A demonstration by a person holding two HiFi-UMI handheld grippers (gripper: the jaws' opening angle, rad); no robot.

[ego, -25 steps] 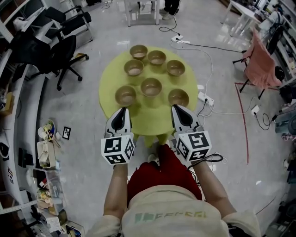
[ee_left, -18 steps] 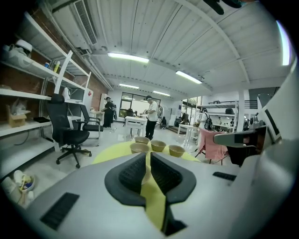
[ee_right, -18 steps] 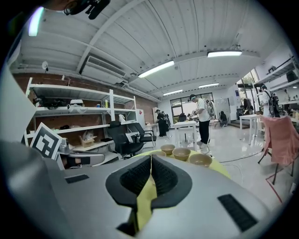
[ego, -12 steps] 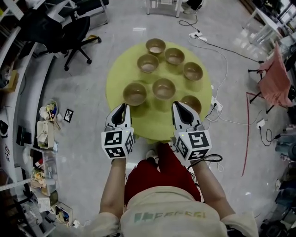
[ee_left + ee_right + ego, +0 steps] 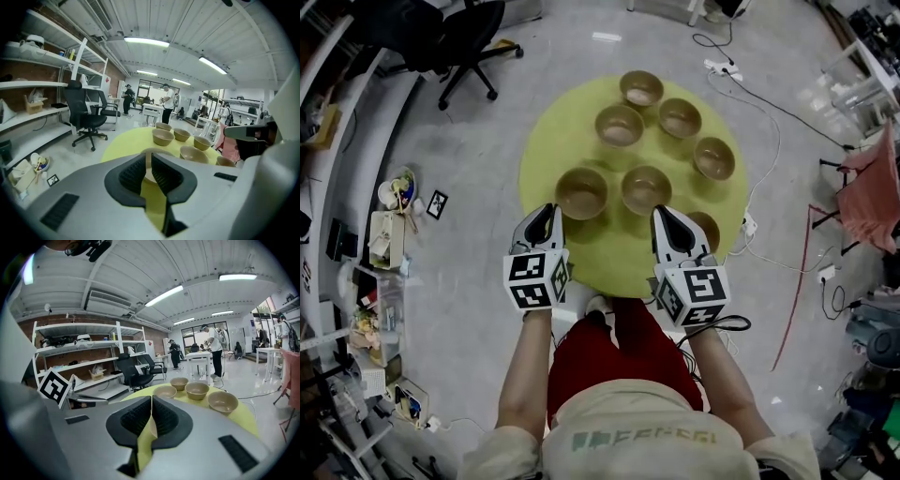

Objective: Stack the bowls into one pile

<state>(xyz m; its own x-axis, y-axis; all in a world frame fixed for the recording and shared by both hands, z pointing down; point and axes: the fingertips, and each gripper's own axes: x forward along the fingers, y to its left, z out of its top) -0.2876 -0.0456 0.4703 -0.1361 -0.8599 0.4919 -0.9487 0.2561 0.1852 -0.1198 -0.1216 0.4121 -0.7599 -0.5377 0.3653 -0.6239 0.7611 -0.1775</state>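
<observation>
Several tan bowls stand apart on a round yellow-green table (image 5: 558, 150). The two nearest are a front-left bowl (image 5: 581, 192) and a front-middle bowl (image 5: 646, 189). A third bowl (image 5: 709, 228) shows partly behind my right gripper (image 5: 662, 215). My left gripper (image 5: 547, 213) hovers at the near table edge, just short of the front-left bowl. Both grippers are shut with nothing held. In the left gripper view the jaws (image 5: 148, 157) point at the bowls (image 5: 163, 136). The right gripper view shows its jaws (image 5: 151, 401) with bowls (image 5: 197, 390) beyond.
A black office chair (image 5: 464, 33) stands on the floor at the far left. Cables and a power strip (image 5: 717, 66) lie beyond the table. Clutter and boxes (image 5: 389, 234) line the left wall. A pink cloth on a frame (image 5: 872, 187) is at right. People stand far off (image 5: 213, 350).
The head view has swung, so the table sits higher and further right in the picture. Both grippers stay shut and now lie a little closer to the front bowls.
</observation>
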